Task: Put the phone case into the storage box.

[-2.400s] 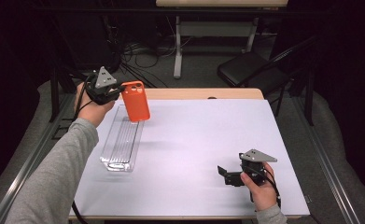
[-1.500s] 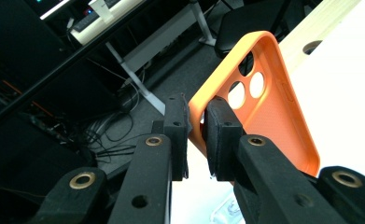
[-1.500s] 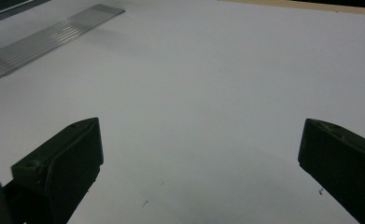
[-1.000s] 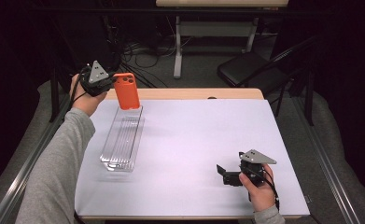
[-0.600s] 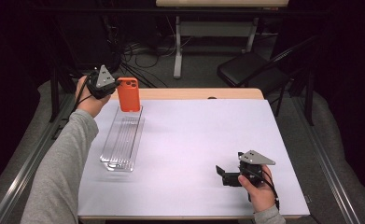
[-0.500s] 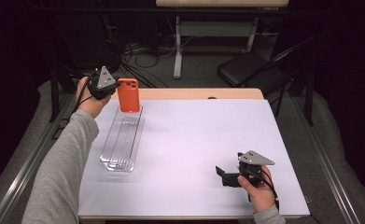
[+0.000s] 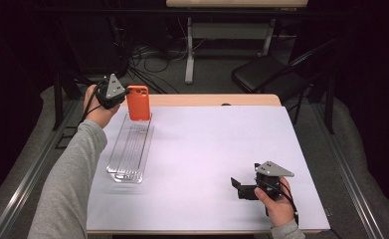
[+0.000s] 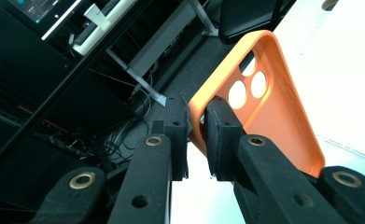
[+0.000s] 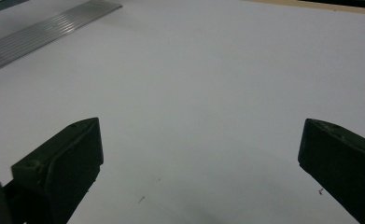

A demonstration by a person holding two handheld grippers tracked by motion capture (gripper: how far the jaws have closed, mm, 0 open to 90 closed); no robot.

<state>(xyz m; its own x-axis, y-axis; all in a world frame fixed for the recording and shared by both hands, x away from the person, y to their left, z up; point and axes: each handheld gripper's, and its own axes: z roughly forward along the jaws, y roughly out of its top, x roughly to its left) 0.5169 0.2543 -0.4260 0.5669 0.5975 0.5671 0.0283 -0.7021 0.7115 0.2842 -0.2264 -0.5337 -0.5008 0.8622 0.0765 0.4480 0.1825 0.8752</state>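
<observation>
An orange phone case [image 7: 138, 103] stands upright in the air over the far end of a clear ribbed tray [image 7: 131, 149] on the white table cover. My left gripper [image 7: 125, 97] is shut on the case's edge from the left. In the left gripper view the two pads pinch the rim of the case [image 8: 269, 107] near its camera holes, with the left gripper [image 8: 196, 135] angled upward. My right gripper [image 7: 237, 186] rests low near the front right of the table, pointing left. Its jaws stand wide apart on bare cover in the right gripper view [image 9: 199, 154], with the tray [image 9: 45, 30] far off.
The white cover [image 7: 217, 144] spans the table, with a strip of wooden top [image 7: 207, 99] at the far edge. A black folding chair [image 7: 266, 74] and floor cables lie beyond. Metal rails run along both sides of the table.
The left gripper has turned the orange case from a tilt to upright, drawn it slightly back and left, then eased it down toward the tray's far end. The right gripper has not moved.
</observation>
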